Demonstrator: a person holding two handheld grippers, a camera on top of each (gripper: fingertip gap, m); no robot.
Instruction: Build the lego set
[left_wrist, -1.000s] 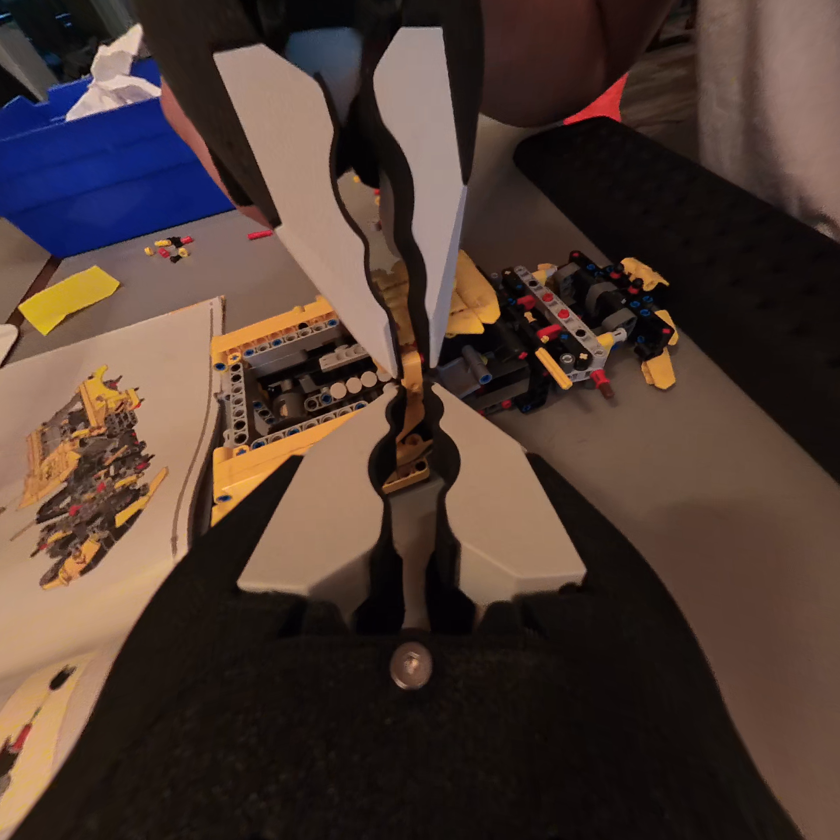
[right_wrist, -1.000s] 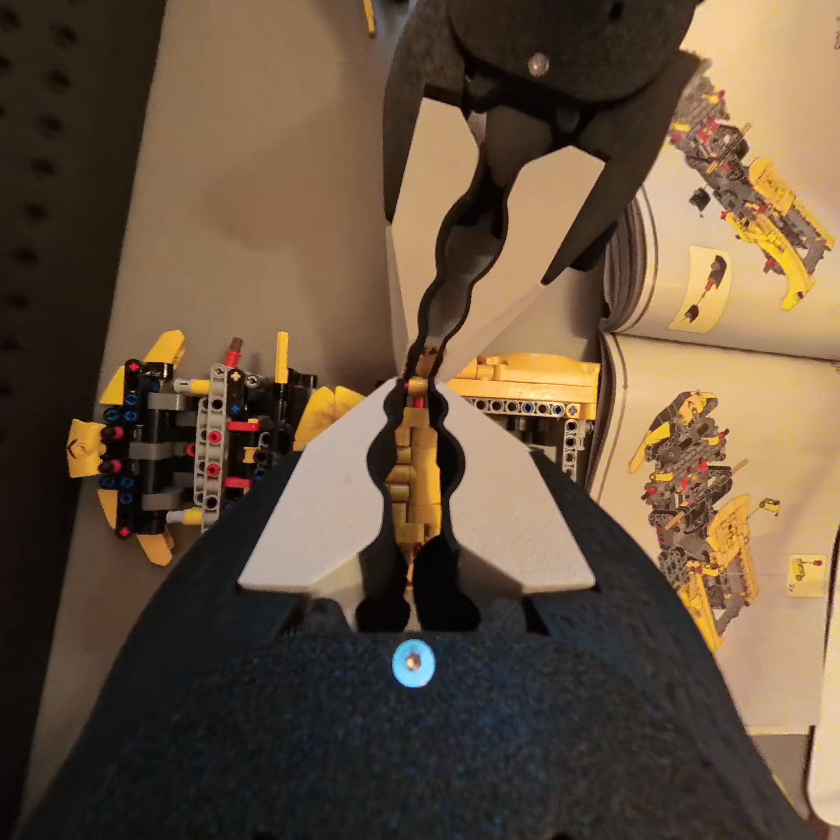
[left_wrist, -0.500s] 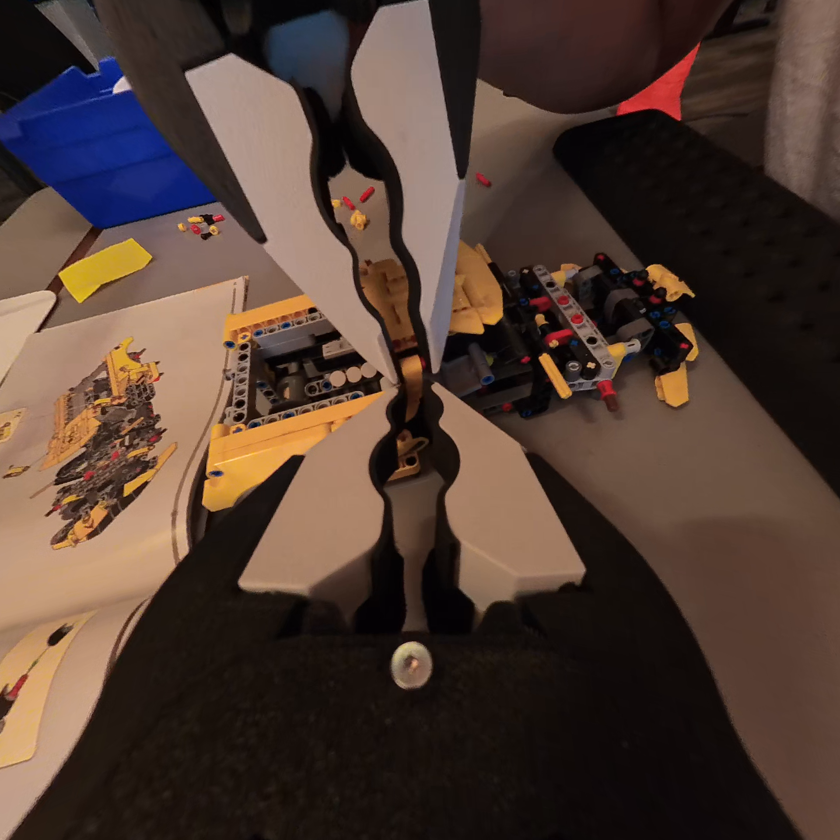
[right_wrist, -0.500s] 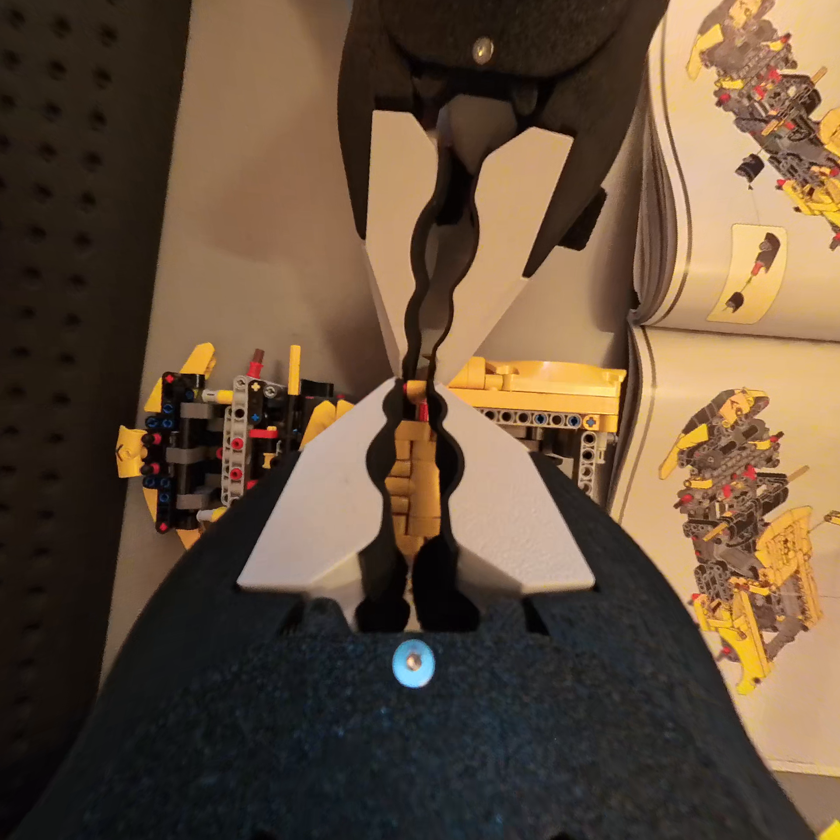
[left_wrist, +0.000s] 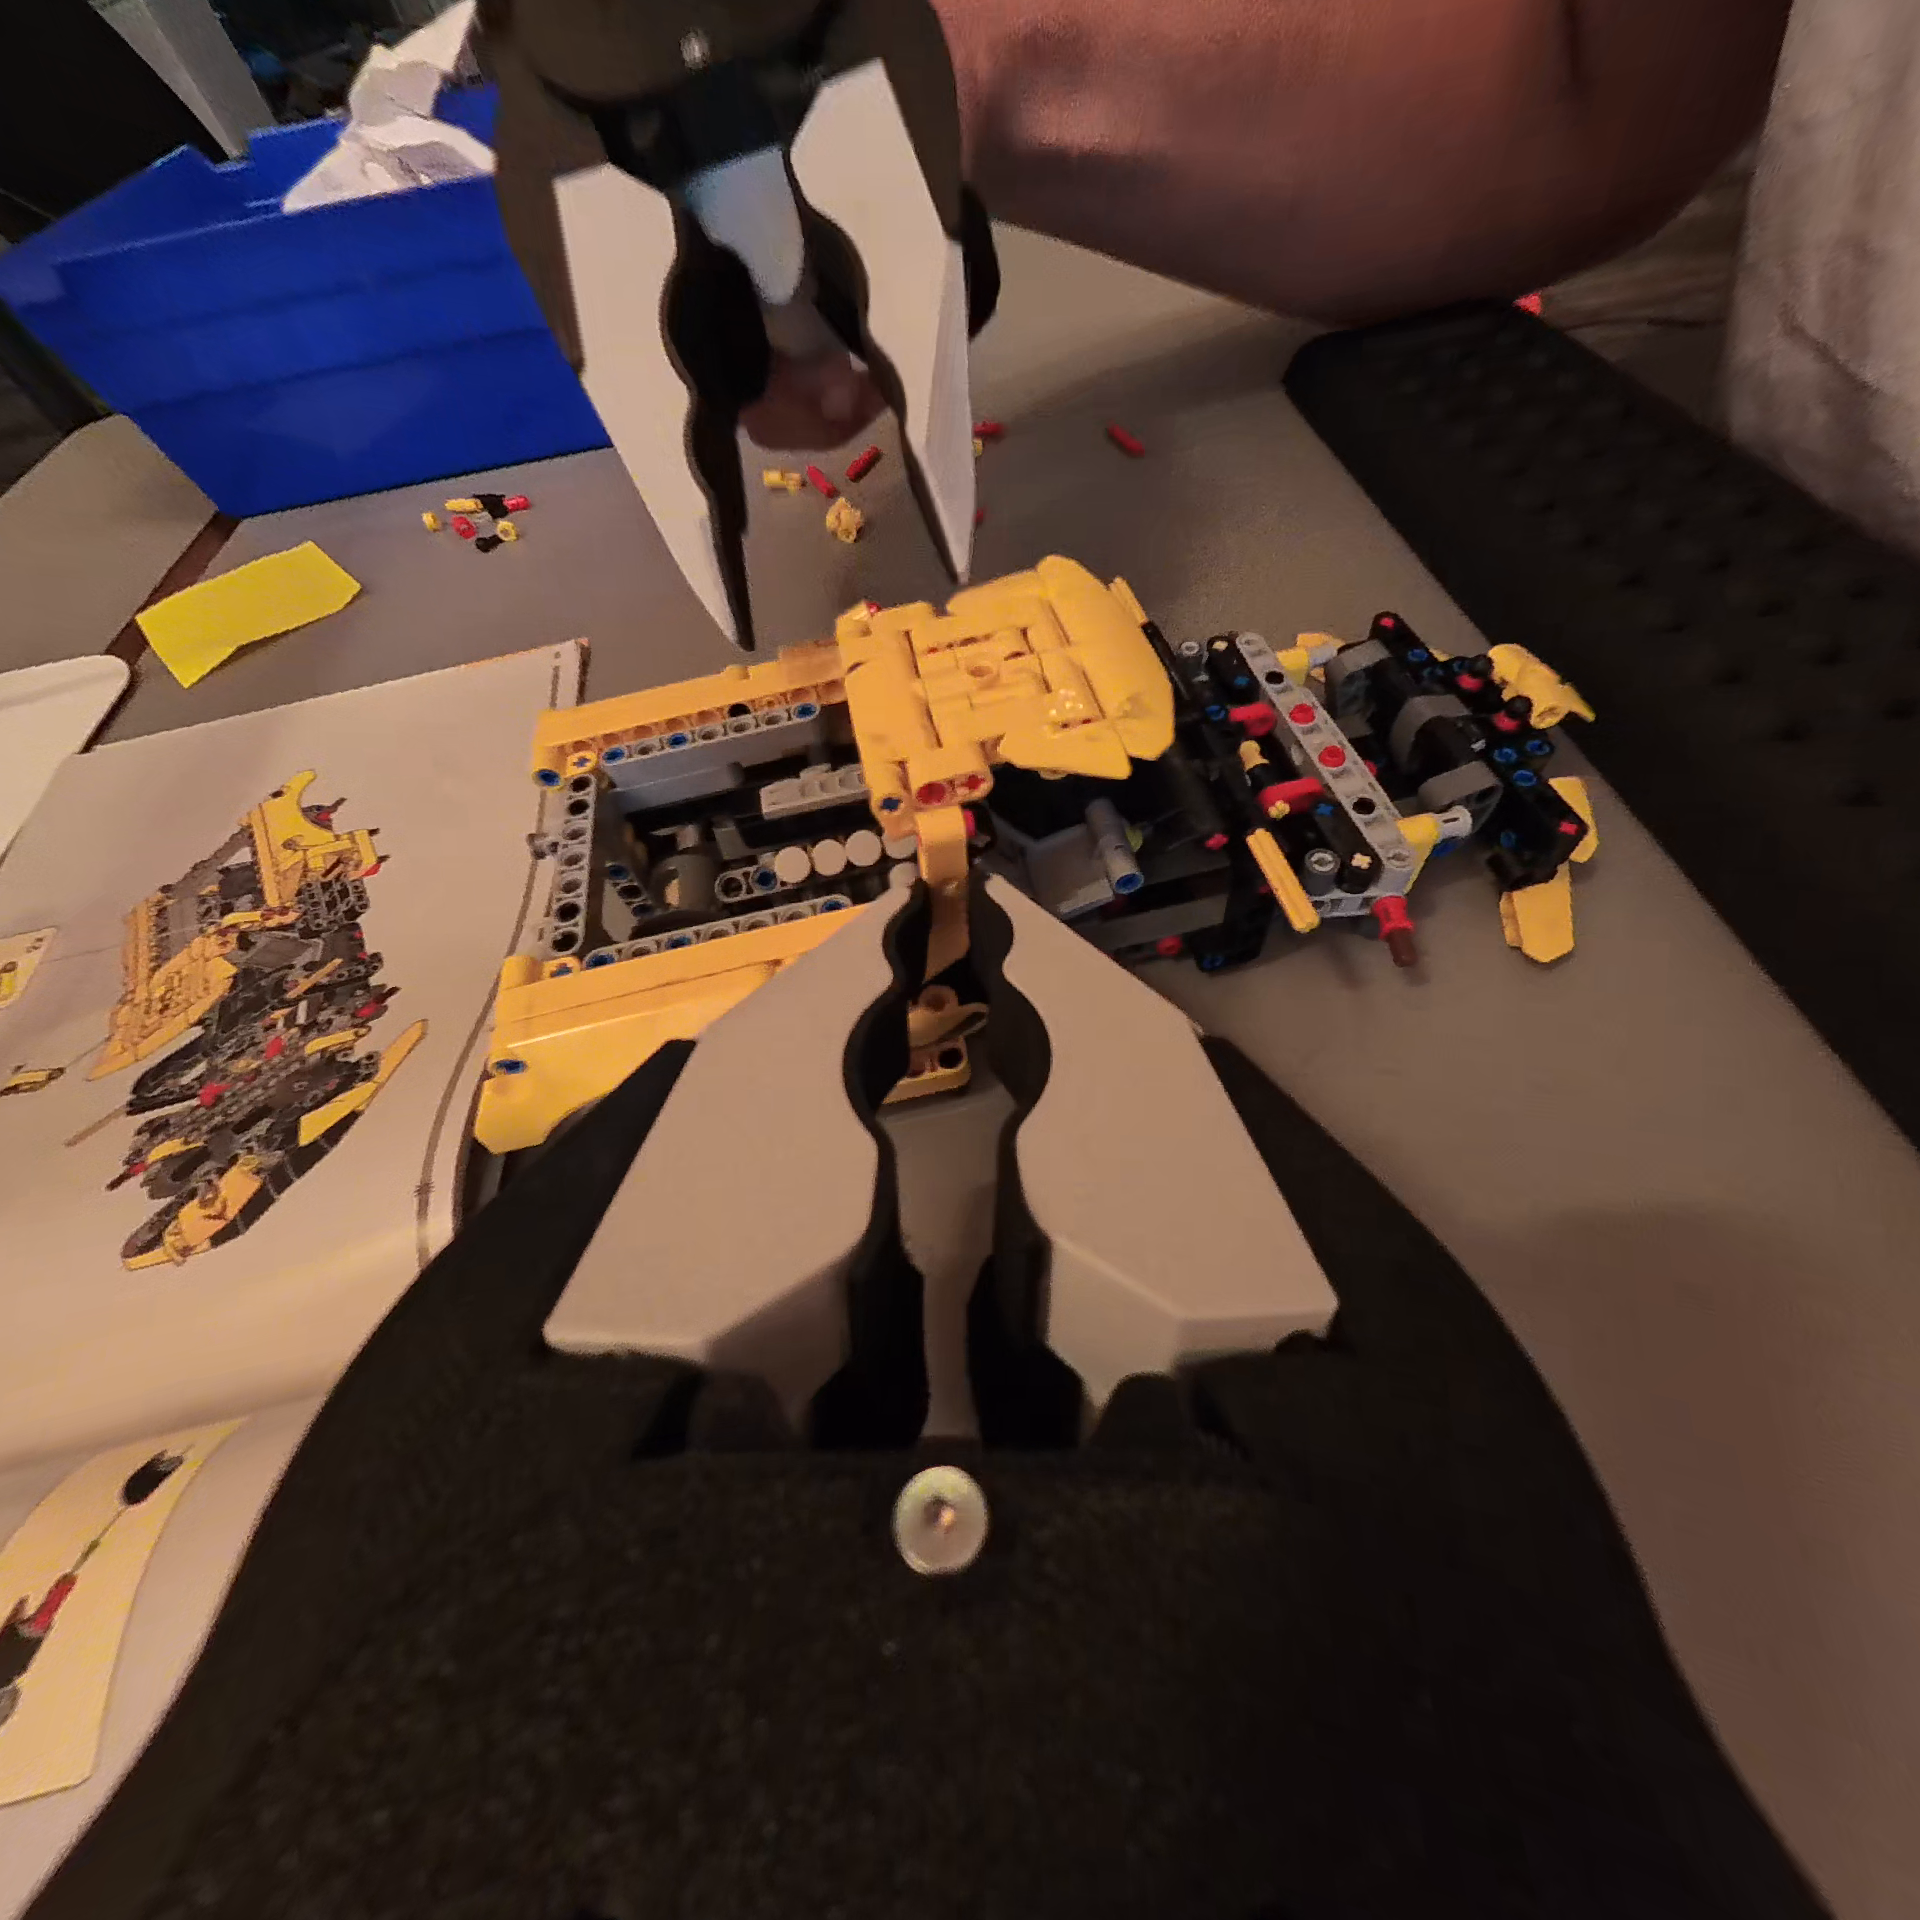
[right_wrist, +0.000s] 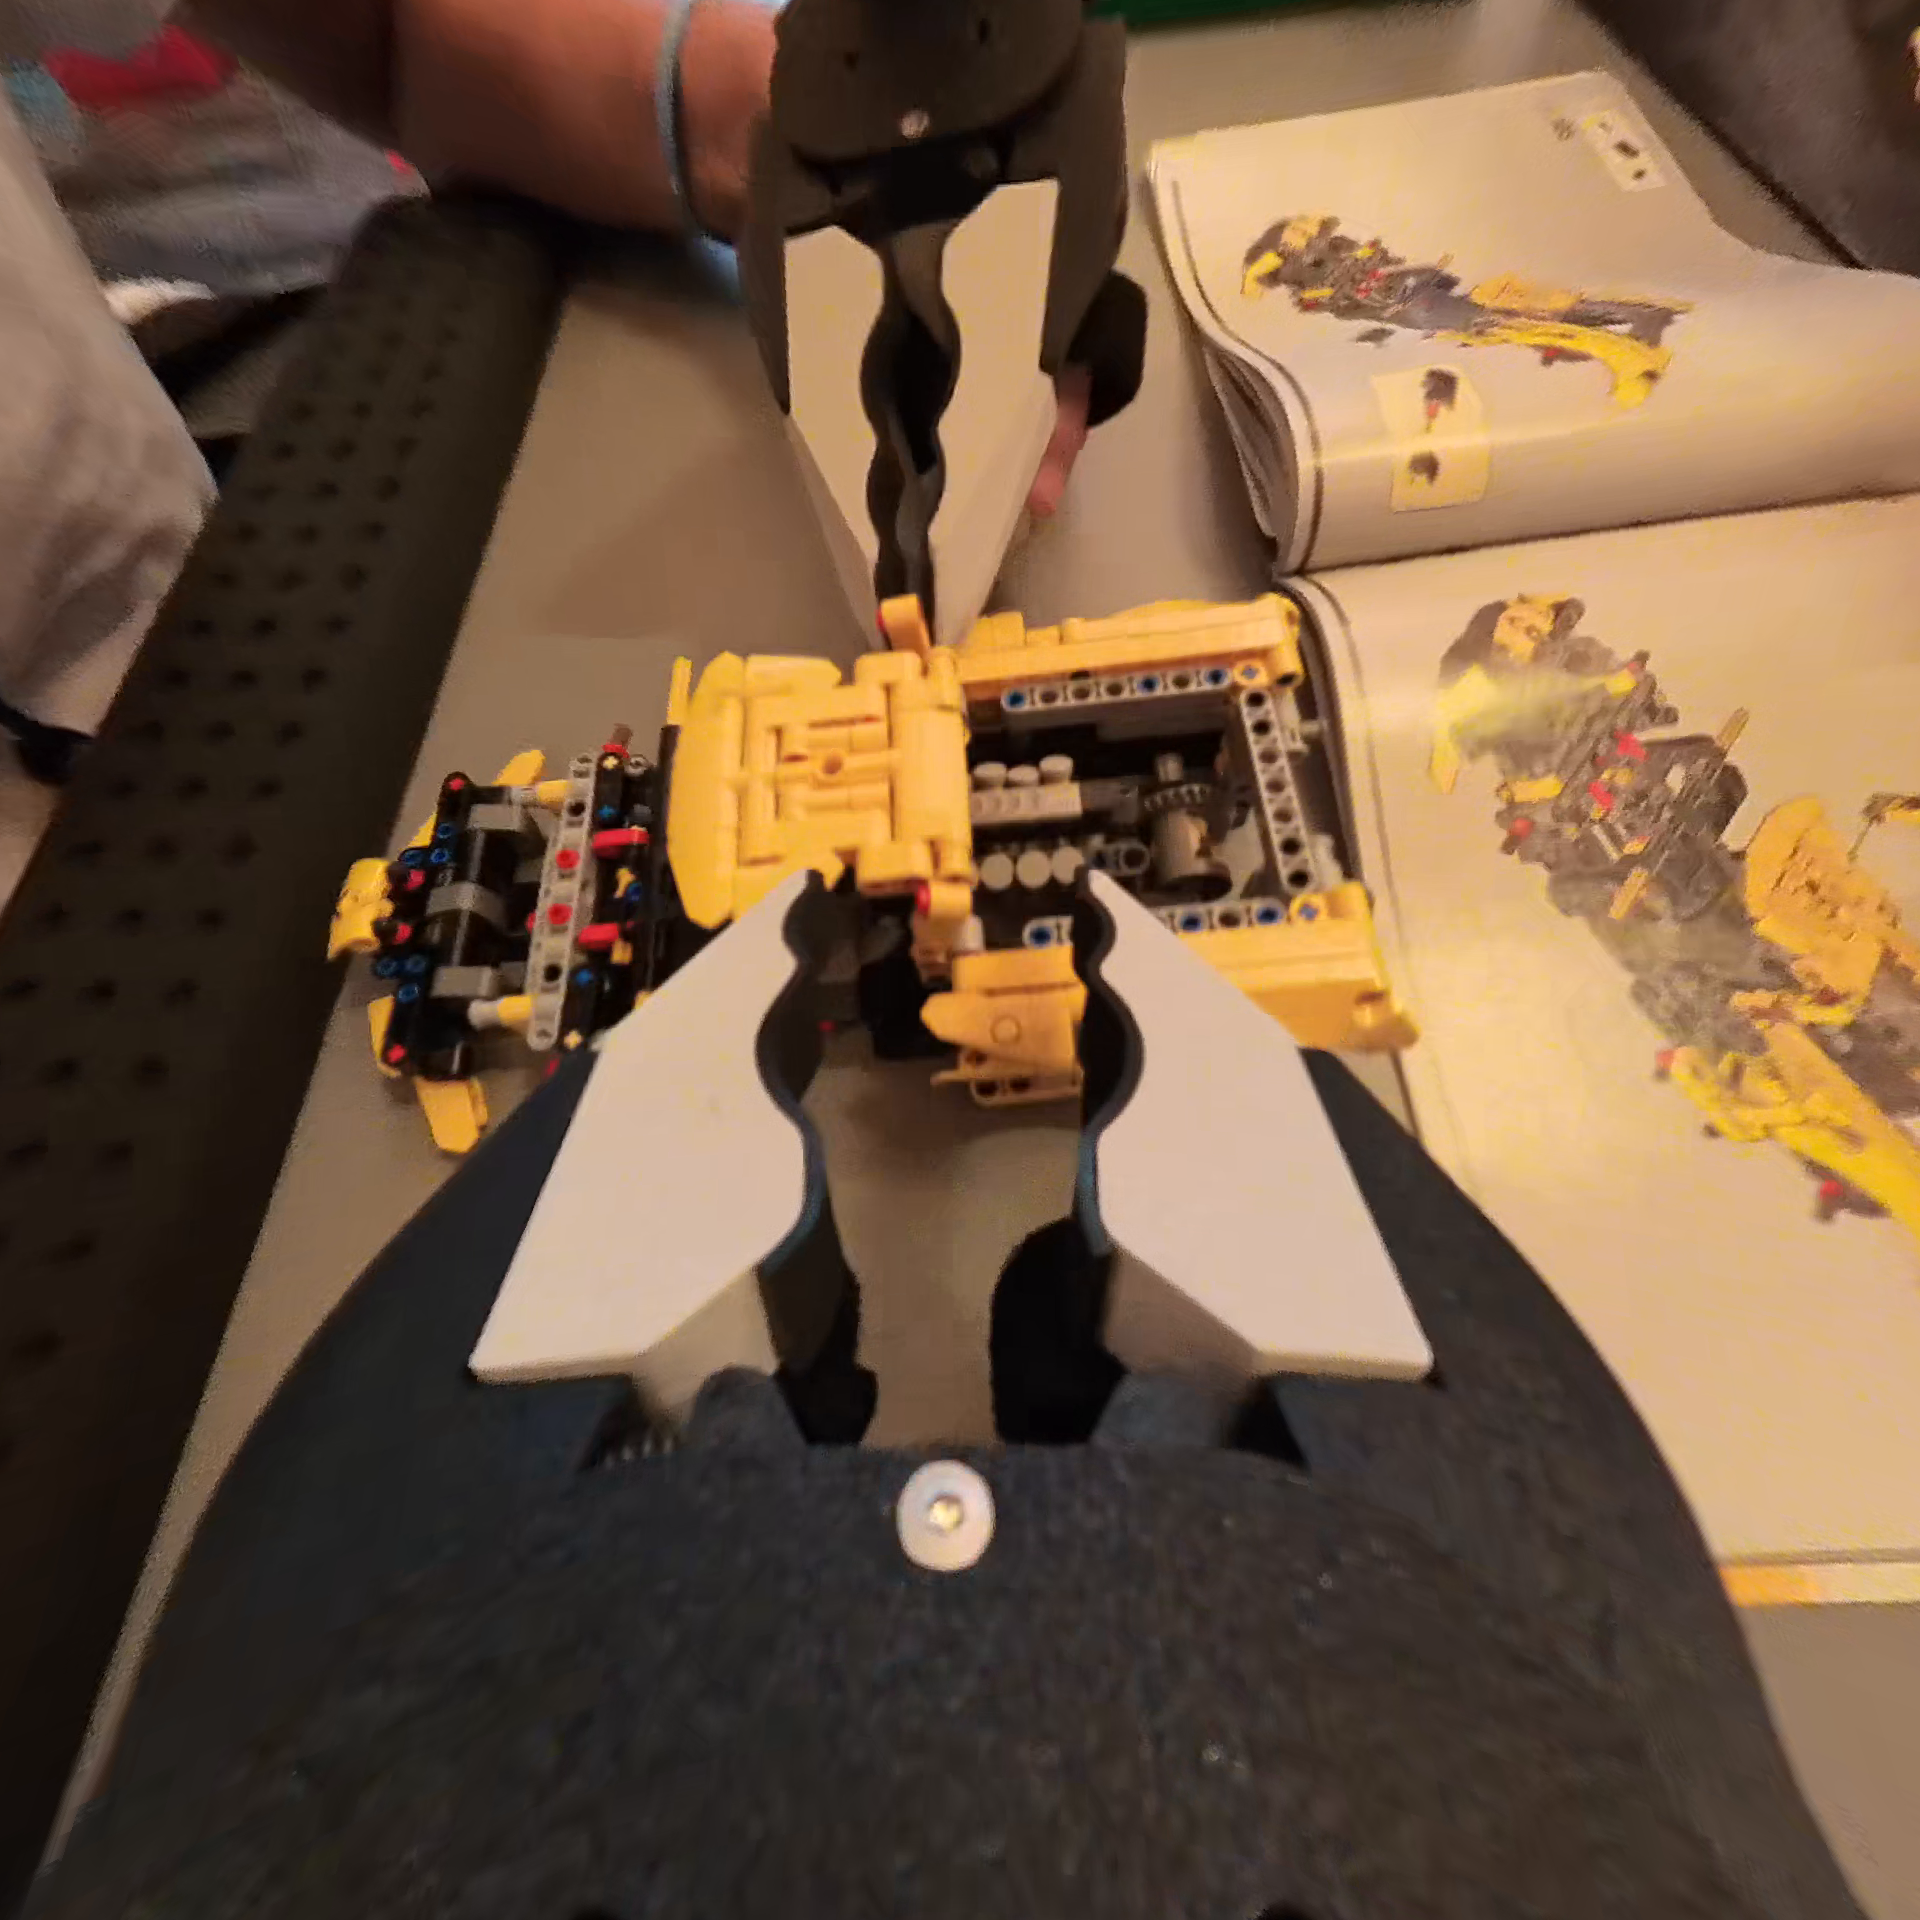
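Home hobby table (left_wrist: 1558, 1195), blue bin (left_wrist: 312, 343), instruction booklet (left_wrist: 260, 935)

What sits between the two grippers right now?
The yellow panel assembly on the lego model lies between them. In the right wrist view the left gripper pinches its far yellow beam, while the open right gripper hovers at its near edge.

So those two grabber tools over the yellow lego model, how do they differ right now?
The left gripper is shut on a thin yellow arm sticking out of the lego model; the right gripper is open and holds nothing. The left one touches the model, while the right one hangs just clear of it. They face each other from opposite sides. Both have pale fingers with wavy black pads.
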